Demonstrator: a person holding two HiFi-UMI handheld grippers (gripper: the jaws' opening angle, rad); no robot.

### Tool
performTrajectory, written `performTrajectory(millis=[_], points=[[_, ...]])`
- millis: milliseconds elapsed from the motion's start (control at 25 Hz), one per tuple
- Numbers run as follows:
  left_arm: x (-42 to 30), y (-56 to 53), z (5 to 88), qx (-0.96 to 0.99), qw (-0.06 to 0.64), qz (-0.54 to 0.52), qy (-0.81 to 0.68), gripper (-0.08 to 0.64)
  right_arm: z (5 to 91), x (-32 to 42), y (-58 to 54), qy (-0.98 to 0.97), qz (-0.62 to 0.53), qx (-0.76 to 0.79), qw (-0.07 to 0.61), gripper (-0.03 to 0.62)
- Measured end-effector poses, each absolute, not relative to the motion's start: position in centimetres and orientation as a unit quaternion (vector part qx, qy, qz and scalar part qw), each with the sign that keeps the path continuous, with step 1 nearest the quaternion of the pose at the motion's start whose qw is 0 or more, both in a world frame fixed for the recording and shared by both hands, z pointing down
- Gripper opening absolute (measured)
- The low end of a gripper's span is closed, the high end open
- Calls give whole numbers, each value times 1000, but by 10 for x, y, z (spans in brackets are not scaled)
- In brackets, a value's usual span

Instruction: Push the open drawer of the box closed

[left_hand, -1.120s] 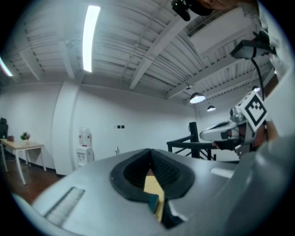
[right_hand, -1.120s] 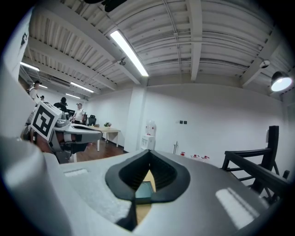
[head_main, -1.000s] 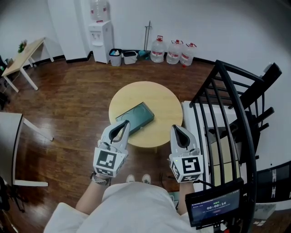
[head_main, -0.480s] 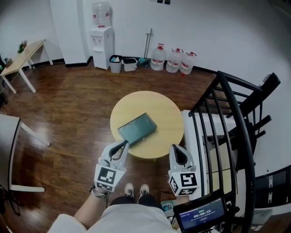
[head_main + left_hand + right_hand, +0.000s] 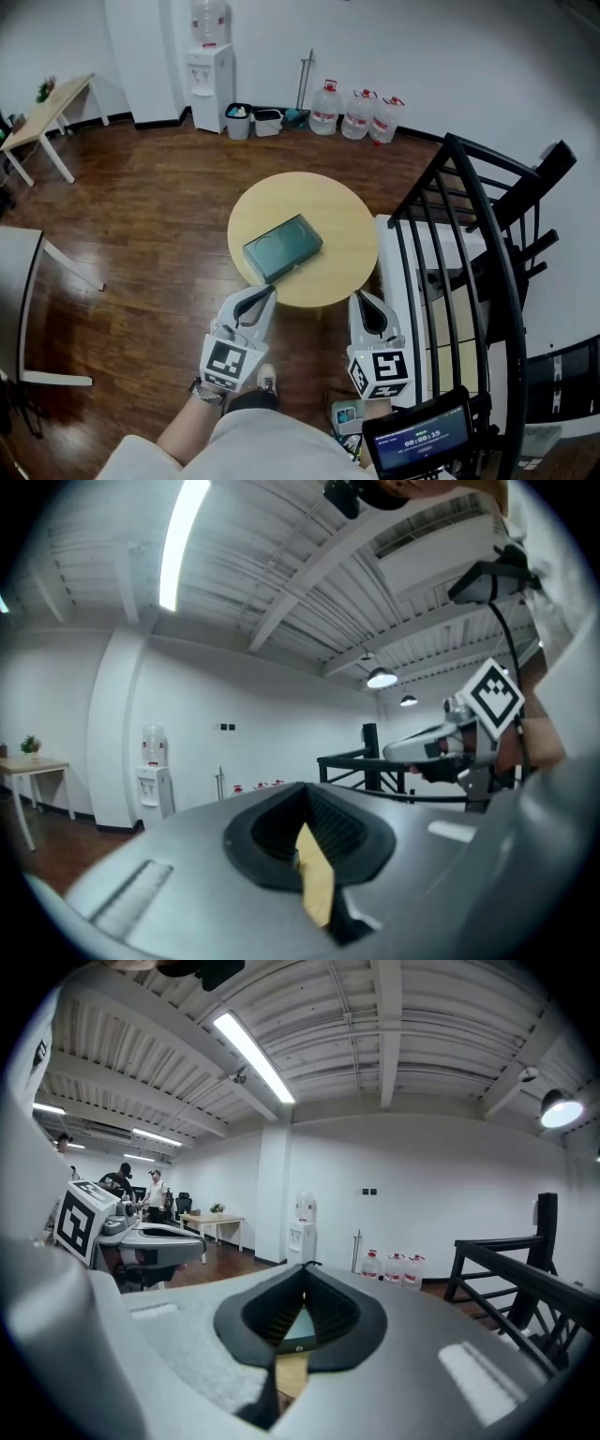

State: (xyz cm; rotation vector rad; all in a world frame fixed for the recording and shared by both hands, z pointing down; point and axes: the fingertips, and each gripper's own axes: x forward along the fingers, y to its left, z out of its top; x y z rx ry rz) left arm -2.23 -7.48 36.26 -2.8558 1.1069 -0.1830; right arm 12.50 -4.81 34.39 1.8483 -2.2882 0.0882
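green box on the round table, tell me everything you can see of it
The green box is a flat, dark teal rectangular case with a smooth, slightly glossy top. It lies flat on the round light-wood table, turned askew, in the near-left part of the top. Only the table touches it. The left gripper and the right gripper are both short of it, near the table's front edge. The head view does not show its drawer clearly enough to tell how far it stands open.
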Motion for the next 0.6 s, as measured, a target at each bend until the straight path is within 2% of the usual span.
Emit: performTrajectory(millis=[600], points=[[-36, 64, 356, -904, 42, -60, 421, 6, 335, 135, 103, -780, 0, 620, 89, 3]])
